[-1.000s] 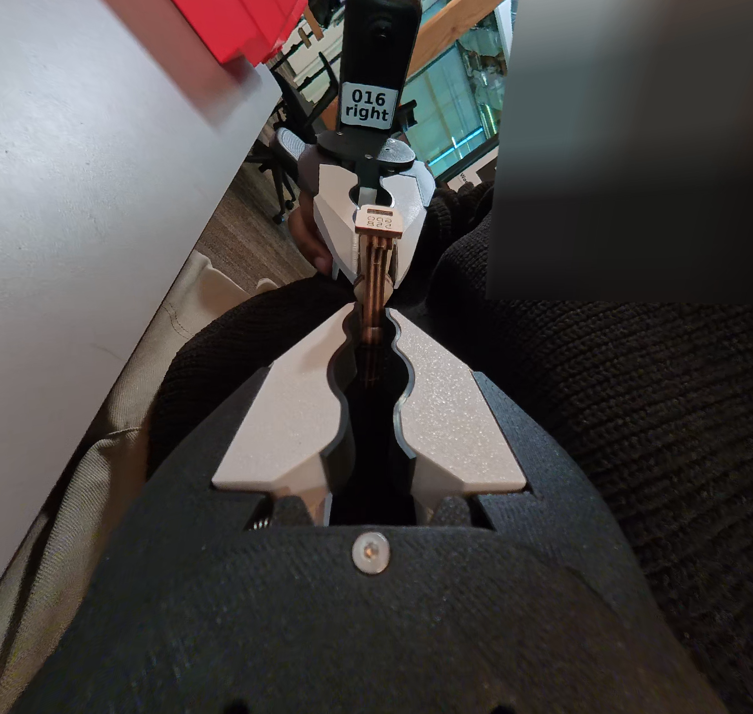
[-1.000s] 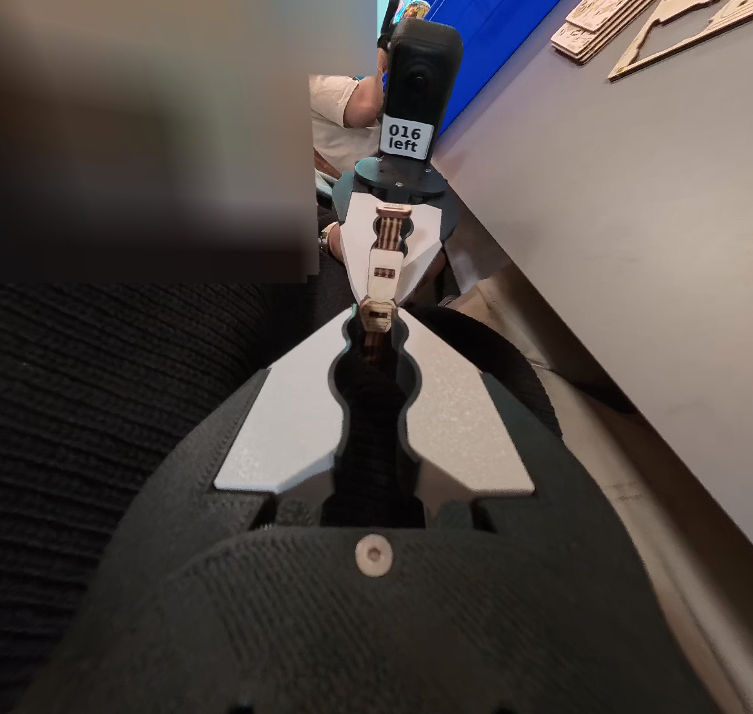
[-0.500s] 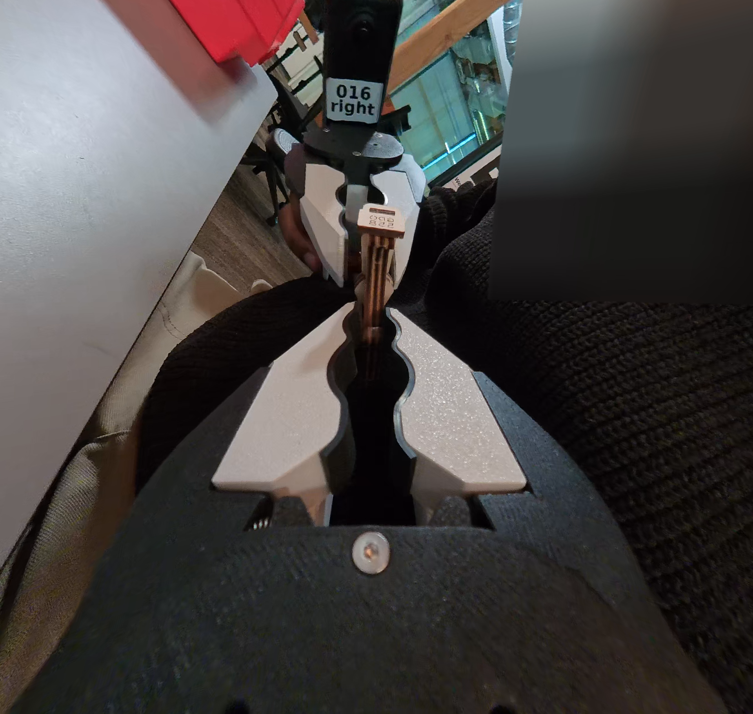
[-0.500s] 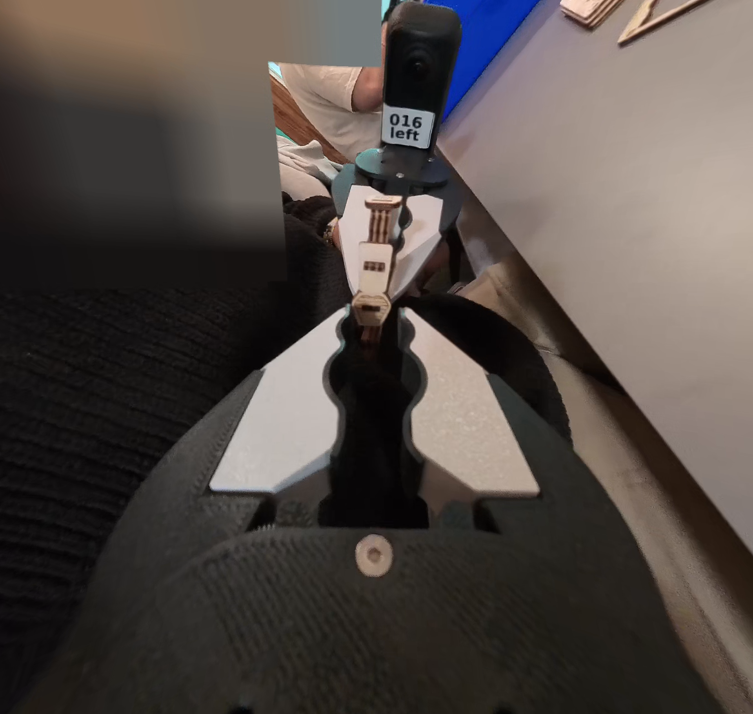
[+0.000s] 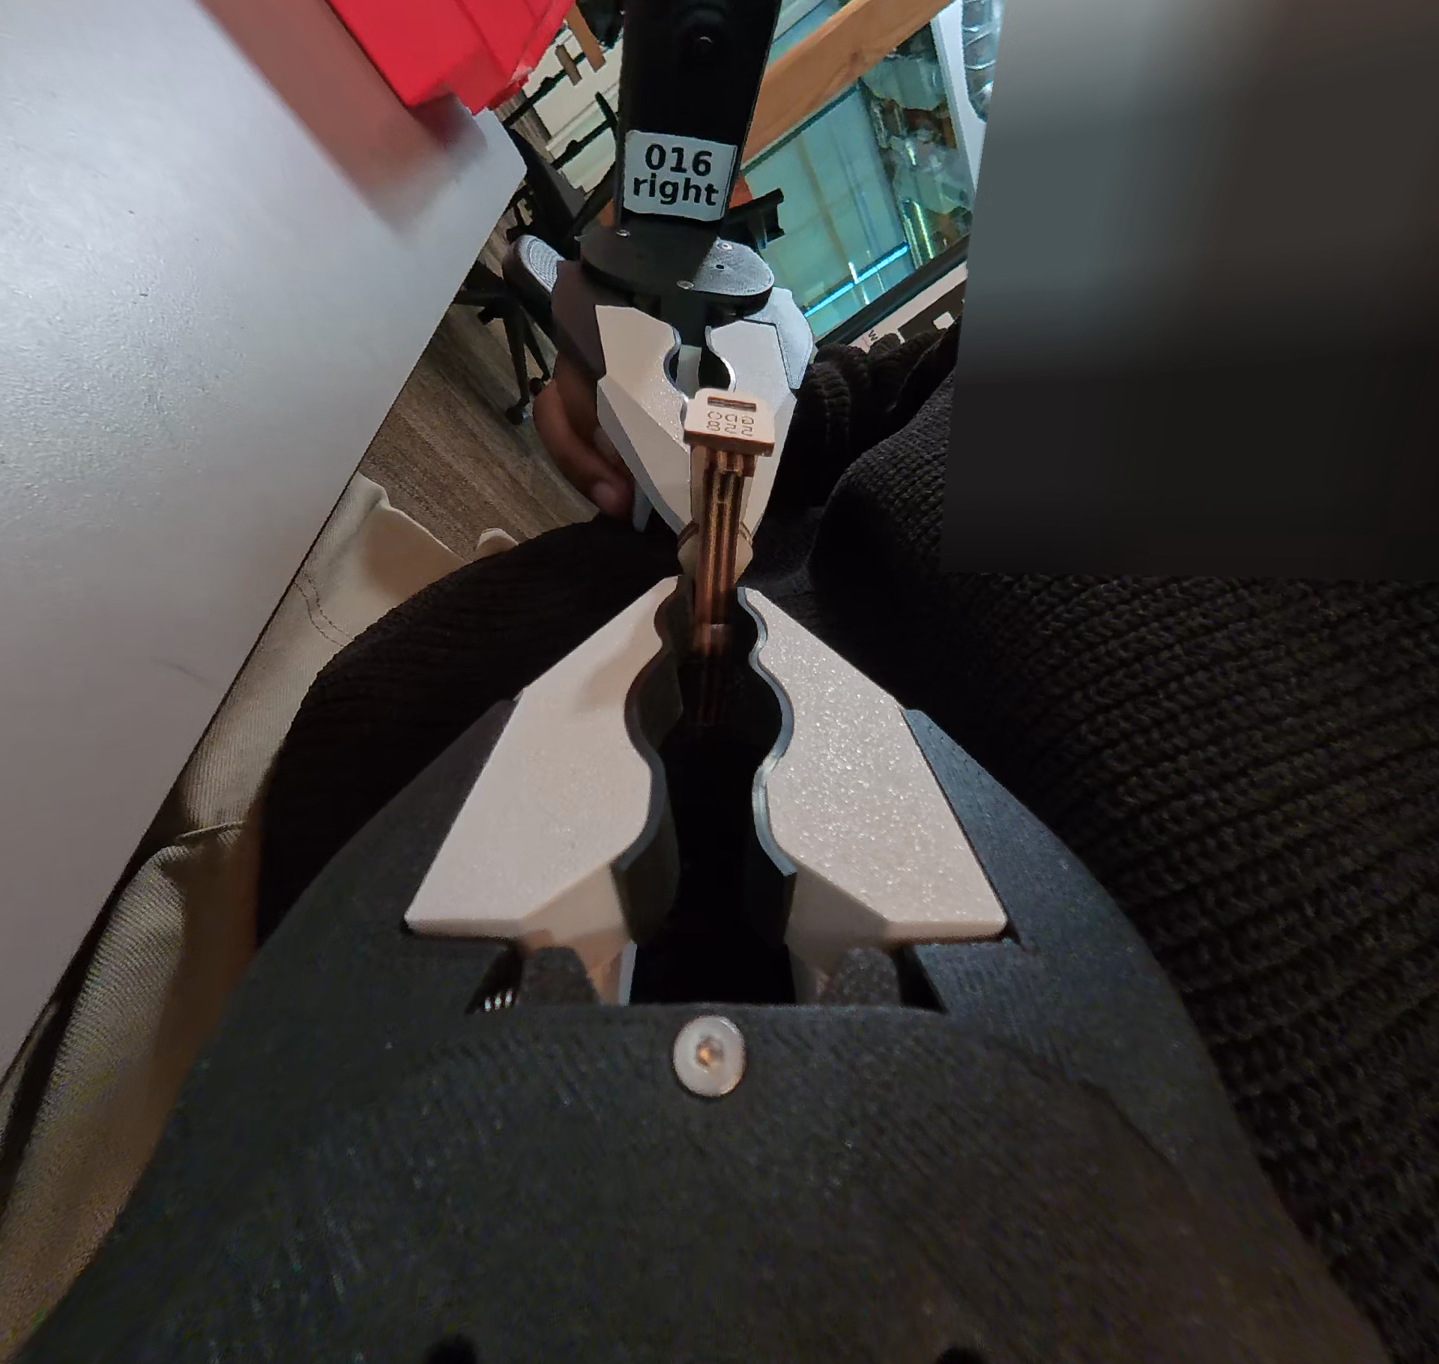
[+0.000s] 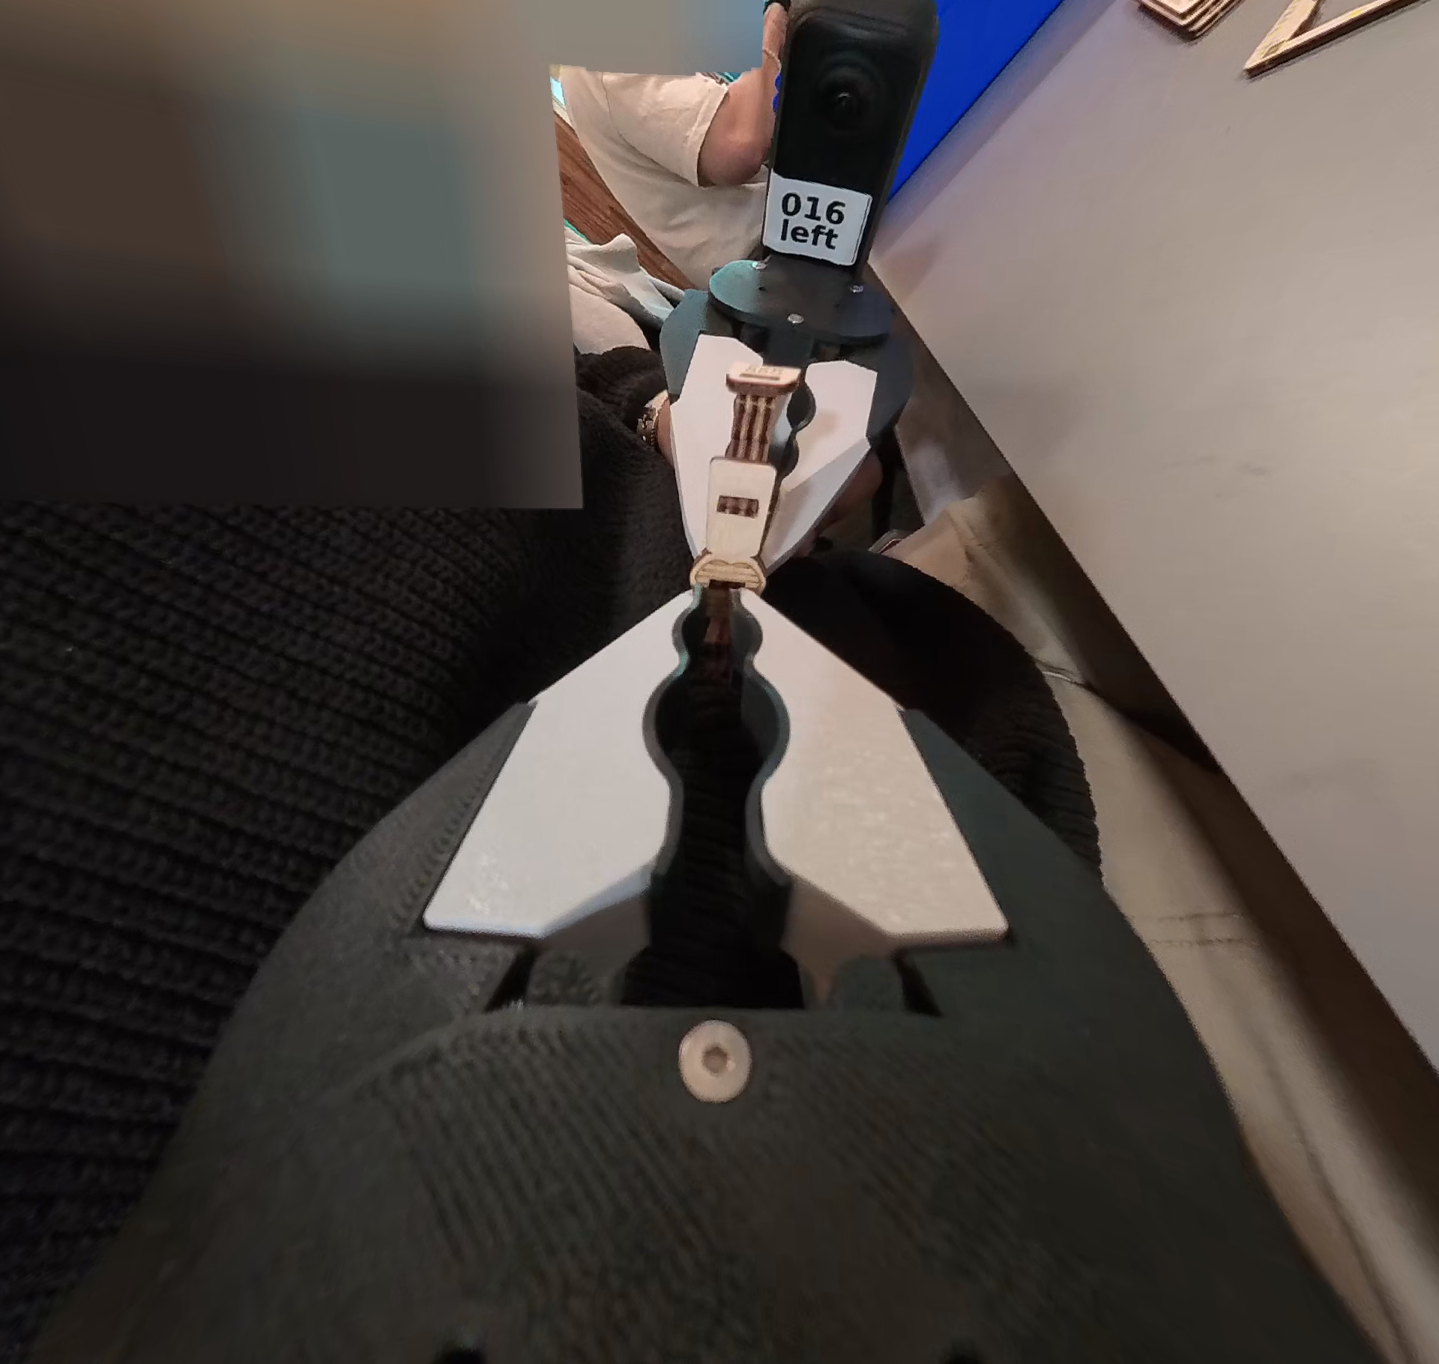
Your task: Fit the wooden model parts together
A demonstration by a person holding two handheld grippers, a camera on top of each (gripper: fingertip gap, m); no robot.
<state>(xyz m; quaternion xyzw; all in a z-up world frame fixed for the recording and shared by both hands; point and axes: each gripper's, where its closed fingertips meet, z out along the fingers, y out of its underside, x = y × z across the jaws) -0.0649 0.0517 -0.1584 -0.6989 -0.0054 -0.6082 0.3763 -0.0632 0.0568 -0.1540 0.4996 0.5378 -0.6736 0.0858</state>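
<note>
1. Now, your left tongs [image 5: 712,610] and right tongs [image 6: 720,610] meet tip to tip, each clamped on one end of the wooden model part [image 6: 744,470], held above your lap beside the desk [image 6: 1168,392].
2. Twist either wrist and the thin laser-cut plywood layers may snap or slip off the smooth grey fingers [image 5: 841,743].
3. Push crookedly and the slotted tabs could jam.

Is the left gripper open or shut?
Shut: the left gripper has its fingertips closed on the wooden assembly.
</note>
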